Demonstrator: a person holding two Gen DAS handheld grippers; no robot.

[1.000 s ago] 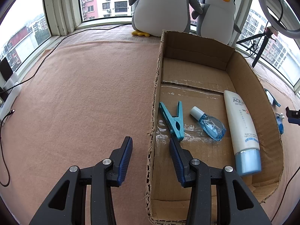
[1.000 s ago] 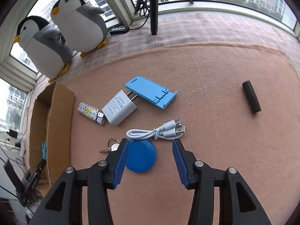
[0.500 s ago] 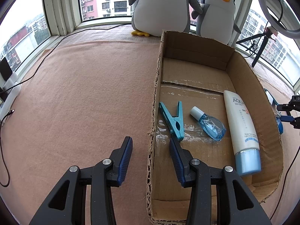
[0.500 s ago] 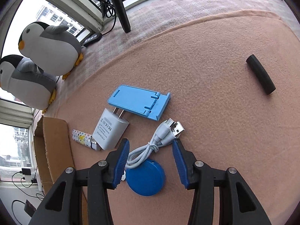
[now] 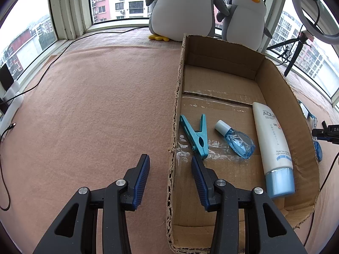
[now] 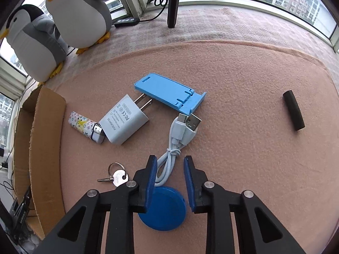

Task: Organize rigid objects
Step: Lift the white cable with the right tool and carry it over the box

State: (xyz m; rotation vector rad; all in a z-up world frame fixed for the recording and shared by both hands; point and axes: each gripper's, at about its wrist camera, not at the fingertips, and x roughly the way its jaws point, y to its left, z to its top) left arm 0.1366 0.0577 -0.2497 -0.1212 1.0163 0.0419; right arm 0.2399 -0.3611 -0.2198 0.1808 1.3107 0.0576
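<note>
- Pink felt-covered surface (image 5: 95,105): carries all items in both views.
- Open brown cardboard box (image 5: 275,80): lies flat on the surface; holds three items on its floor.
- Left tongs (image 5: 170,165): released, empty, the two fingers straddling the box's left wall, one outside and one inside.
- Right tongs (image 6: 170,165): released, gripping nothing, poised over the looped end of the cable and the round disc.
- White squeeze tube with pale blue cap (image 5: 273,144): lies along the box's right wall, cap toward the camera.
- Blue plastic folding phone stand (image 6: 169,93): on the surface, just beyond the charger's prongs.
- White wall charger block (image 6: 124,120): touching the lighter.
- Round blue plastic disc (image 6: 165,209): under the right tongs.
- Bundled white USB cable (image 6: 180,133): plugs near the stand.
- Teal plastic clothes peg (image 5: 196,136): inside the box, near the left wall.
- Small clear blue bottle with white cap (image 5: 237,139): between peg and tube.
- Patterned white lighter (image 6: 86,127): near the box's outer wall.
- Black cylinder (image 6: 293,110): well apart, to the right.
- Silver key on a ring (image 6: 115,174): just left of the right tongs.
</note>
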